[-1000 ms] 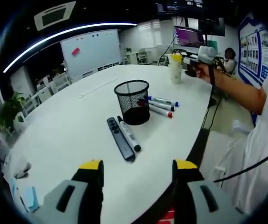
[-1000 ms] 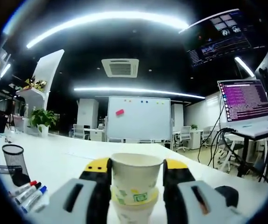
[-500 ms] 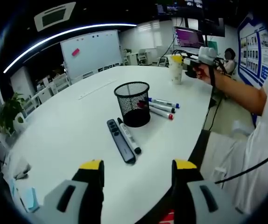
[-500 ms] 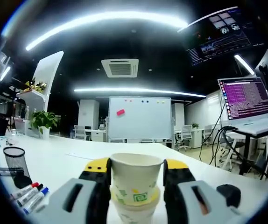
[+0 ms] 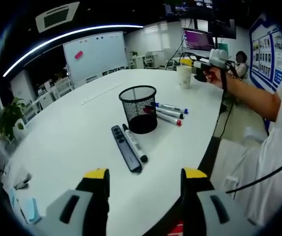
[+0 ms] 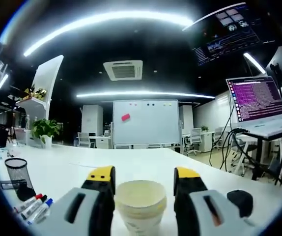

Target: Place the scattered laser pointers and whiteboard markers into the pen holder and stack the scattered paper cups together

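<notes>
A black mesh pen holder [image 5: 138, 108] stands mid-table. Three whiteboard markers [image 5: 168, 113] lie to its right. Closer to me, a black laser pointer [image 5: 126, 147] and another marker [image 5: 135, 143] lie side by side. My left gripper [image 5: 145, 177] hovers open near the table edge, holding nothing. Far right, a hand holds my right gripper [image 5: 202, 64] beside the paper cup stack [image 5: 183, 76]. In the right gripper view the stacked cups [image 6: 141, 204] sit low between the jaws of the open right gripper [image 6: 144, 174], with a small gap at the right jaw. The pen holder [image 6: 17, 169] and markers [image 6: 33, 206] are at the left.
The white table [image 5: 72, 132] curves away, its edge close on the right beside the person's arm [image 5: 259, 98]. A black mouse-like object [image 6: 239, 199] lies right of the cups. A laptop [image 6: 254, 98] sits on a desk behind, and a whiteboard [image 6: 146, 123] stands far back.
The upper cup, held raised between the right jaws before, now sits lower on the stack and the jaws have spread slightly. The left gripper has not moved.
</notes>
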